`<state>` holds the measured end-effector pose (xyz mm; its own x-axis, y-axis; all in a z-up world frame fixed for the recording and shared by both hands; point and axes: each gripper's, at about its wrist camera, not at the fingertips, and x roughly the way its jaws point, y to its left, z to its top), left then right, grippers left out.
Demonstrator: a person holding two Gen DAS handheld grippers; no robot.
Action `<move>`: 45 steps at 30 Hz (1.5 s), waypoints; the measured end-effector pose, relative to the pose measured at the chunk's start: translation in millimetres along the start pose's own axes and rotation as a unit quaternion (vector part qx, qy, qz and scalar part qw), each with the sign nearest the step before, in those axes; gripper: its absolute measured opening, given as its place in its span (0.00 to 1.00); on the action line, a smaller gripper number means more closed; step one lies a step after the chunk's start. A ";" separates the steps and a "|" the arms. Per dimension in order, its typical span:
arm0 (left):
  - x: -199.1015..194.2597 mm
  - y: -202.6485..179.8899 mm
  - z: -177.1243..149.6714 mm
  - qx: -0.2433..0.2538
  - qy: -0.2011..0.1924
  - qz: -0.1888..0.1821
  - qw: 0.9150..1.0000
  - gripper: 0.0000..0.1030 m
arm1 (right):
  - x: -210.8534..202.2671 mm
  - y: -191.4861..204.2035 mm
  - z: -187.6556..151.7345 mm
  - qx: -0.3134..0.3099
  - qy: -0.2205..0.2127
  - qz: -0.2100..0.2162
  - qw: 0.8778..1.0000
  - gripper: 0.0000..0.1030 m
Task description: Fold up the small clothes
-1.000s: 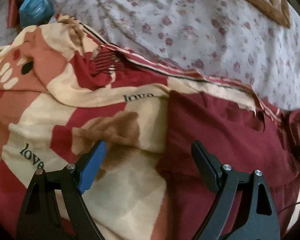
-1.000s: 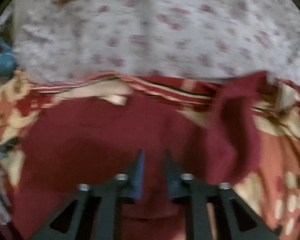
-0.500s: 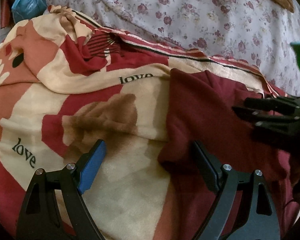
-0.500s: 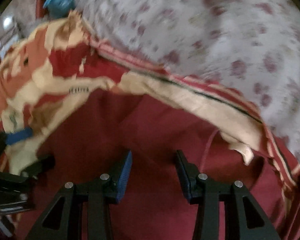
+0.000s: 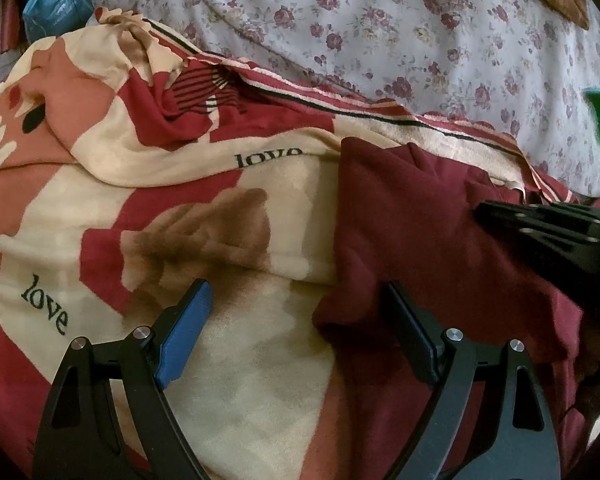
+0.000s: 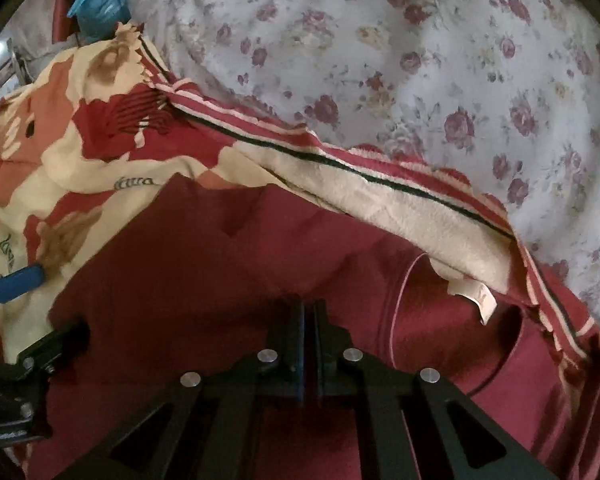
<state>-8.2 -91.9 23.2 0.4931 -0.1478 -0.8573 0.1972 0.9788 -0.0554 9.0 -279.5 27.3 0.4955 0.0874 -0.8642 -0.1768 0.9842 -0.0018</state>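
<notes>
A dark maroon garment lies spread on a cream, red and orange "love" blanket. My left gripper is open above the garment's lower left corner, blue pad over the blanket and black finger over the maroon cloth. In the right wrist view the garment fills the middle, with its neck opening and pale label to the right. There my right gripper is shut, its jaws pressed together on a pinch of maroon cloth that puckers toward the tips. The left wrist view shows the right gripper at the garment's right side.
A floral bedsheet rises behind the blanket. A blue plastic bag sits at the far left corner. The blanket's striped edge is folded over just beyond the garment. The left gripper shows at the left edge of the right wrist view.
My right gripper swept across the garment toward its neck side, rolled, and its jaws went from apart to shut on the cloth. It came into the left wrist view. The left gripper barely moved.
</notes>
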 end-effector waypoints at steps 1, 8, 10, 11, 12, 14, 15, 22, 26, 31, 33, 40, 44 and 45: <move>-0.4 0.3 -0.3 0.000 -0.001 0.000 1.000 0.85 | -6.2 -3.1 -0.3 0.010 -0.003 0.003 1.000 0.03; -6.9 -2.2 -0.5 0.007 -0.011 0.006 1.000 0.85 | -72.8 -35.9 -56.1 0.073 -0.020 0.007 0.997 0.29; -11.9 -3.5 -0.5 0.011 -0.018 0.006 1.000 0.85 | -85.0 -51.0 -82.6 0.100 -0.015 -0.003 0.995 0.30; -15.8 -5.1 -0.9 0.013 -0.024 0.004 1.000 0.85 | -86.4 -57.1 -92.3 0.109 -0.009 -0.010 0.994 0.30; -20.7 -6.9 -1.5 0.014 -0.032 -0.002 0.999 0.85 | -89.1 -64.4 -104.7 0.120 -0.002 -0.022 0.993 0.30; -28.8 -11.2 -2.5 0.017 -0.046 -0.019 0.999 0.85 | -87.8 -74.5 -124.7 0.144 0.008 -0.040 0.989 0.30; -32.2 -14.2 -3.0 0.020 -0.051 -0.028 0.998 0.85 | -84.8 -81.3 -136.4 0.158 0.015 -0.036 0.987 0.30; -21.9 -49.5 -15.6 0.071 -0.031 -0.052 0.996 0.85 | -106.5 -98.2 -158.3 0.209 -0.012 -0.025 0.978 0.32; -15.7 -58.7 -21.0 0.101 -0.031 -0.021 0.994 0.85 | -112.4 -105.9 -161.1 0.200 -0.003 -0.009 0.980 0.32; -14.8 -51.3 -20.0 0.083 -0.025 -0.034 0.996 0.85 | -143.9 -159.7 -141.0 0.249 -0.067 -0.052 0.965 0.49; -14.7 -50.6 -19.4 0.081 -0.024 -0.035 0.996 0.85 | -140.7 -200.7 -133.9 0.285 -0.075 -0.071 0.953 0.51; -13.6 -49.3 -15.5 0.080 -0.022 -0.035 0.996 0.85 | -70.2 -279.3 -96.3 0.359 -0.031 -0.095 0.928 0.51; -14.1 -45.9 -9.6 0.081 -0.027 -0.035 0.996 0.85 | -30.5 -302.8 -90.1 0.388 -0.006 -0.111 0.915 0.51; -12.9 -43.9 -8.0 0.076 -0.025 -0.036 0.996 0.85 | -24.4 -306.5 -90.6 0.395 -0.003 -0.110 0.912 0.51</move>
<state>-29.9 -131.9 32.5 0.5139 -0.2280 -0.8270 0.3582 0.9330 -0.0346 -25.9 -597.2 3.4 0.4501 -0.1276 -0.8838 0.5946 0.7812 0.1901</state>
